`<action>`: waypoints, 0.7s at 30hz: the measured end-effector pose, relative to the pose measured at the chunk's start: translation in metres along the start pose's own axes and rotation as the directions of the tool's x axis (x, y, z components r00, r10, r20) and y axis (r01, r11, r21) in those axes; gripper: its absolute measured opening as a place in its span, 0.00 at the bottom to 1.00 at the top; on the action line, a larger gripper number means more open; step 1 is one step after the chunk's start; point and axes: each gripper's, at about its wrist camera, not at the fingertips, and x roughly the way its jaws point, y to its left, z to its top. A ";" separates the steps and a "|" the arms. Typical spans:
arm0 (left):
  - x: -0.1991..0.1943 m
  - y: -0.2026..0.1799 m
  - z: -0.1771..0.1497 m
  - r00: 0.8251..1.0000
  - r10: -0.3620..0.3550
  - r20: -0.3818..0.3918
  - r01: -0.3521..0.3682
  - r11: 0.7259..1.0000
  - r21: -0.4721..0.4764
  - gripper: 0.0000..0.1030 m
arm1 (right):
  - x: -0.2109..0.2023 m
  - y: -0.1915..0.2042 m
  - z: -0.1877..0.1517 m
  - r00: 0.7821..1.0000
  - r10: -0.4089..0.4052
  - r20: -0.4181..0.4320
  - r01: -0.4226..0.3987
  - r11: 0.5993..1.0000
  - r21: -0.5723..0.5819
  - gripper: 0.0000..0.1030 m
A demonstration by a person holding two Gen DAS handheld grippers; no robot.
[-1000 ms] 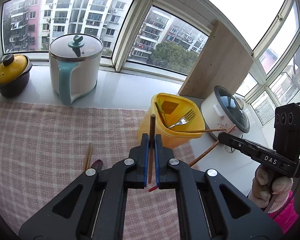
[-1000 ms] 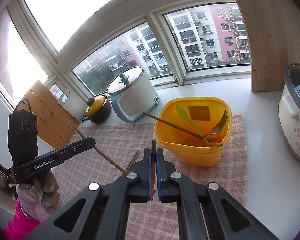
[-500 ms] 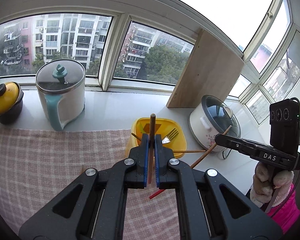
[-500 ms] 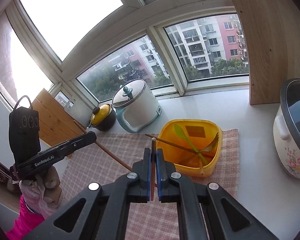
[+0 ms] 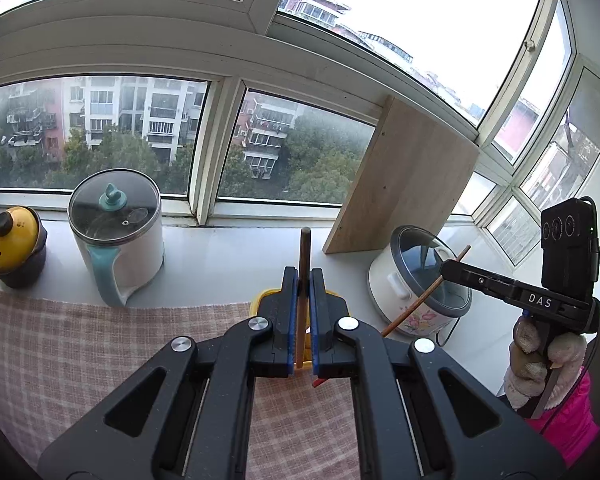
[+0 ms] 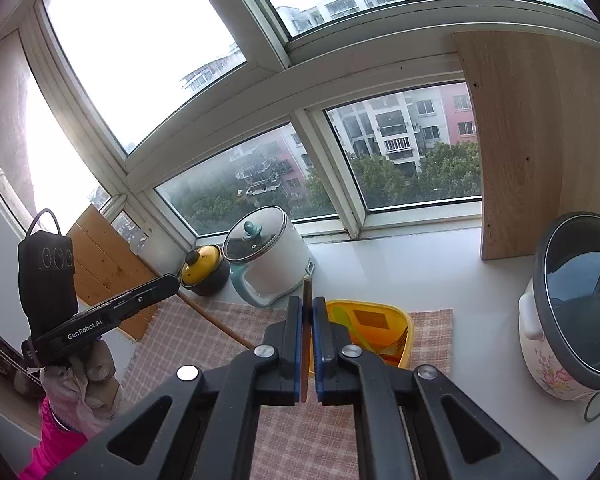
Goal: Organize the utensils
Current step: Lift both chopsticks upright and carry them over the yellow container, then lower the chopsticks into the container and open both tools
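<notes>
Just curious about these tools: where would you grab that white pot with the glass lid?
Probably its teal handle, coming from over the checked cloth: it is a slim loop facing the cloth, while the white pot itself looks too wide for the jaws.

The left tool (image 5: 304, 276) hides most of the yellow tub (image 5: 262, 298). In the right view, the tub's (image 6: 396, 320) contents are partly covered, and the rice cooker (image 6: 572, 312) is cut off by the edge.
</notes>
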 end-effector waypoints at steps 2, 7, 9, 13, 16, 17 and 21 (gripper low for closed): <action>0.003 0.001 0.004 1.000 0.002 0.002 -0.002 1.000 -0.006 0.03 | 0.001 -0.005 0.005 1.000 -0.010 0.006 0.010 1.000 0.011 0.02; 0.016 0.007 0.008 1.000 0.014 -0.006 -0.014 1.000 -0.021 0.03 | 0.006 -0.023 0.015 0.999 -0.026 0.018 0.025 0.999 0.046 0.02; 0.022 0.009 0.007 1.000 0.017 -0.014 -0.017 1.000 -0.026 0.03 | 0.010 -0.028 0.018 0.999 -0.036 0.020 0.035 0.998 0.056 0.02; 0.036 0.012 0.004 0.999 0.025 -0.041 -0.026 0.999 -0.025 0.03 | 0.023 -0.038 0.020 0.998 -0.055 0.006 0.054 0.996 0.067 0.02; 0.046 0.013 0.001 0.998 0.034 -0.061 -0.035 0.999 -0.020 0.03 | 0.035 -0.044 0.019 0.998 -0.068 -0.016 0.069 0.996 0.064 0.02; 0.049 0.014 0.000 0.997 0.034 -0.068 -0.036 0.999 -0.021 0.03 | 0.039 -0.045 0.018 0.997 -0.071 -0.023 0.073 0.995 0.063 0.02; 0.063 0.015 -0.007 0.994 0.033 -0.101 -0.035 0.999 -0.022 0.03 | 0.055 -0.046 0.011 0.995 -0.089 -0.049 0.091 0.995 0.041 0.02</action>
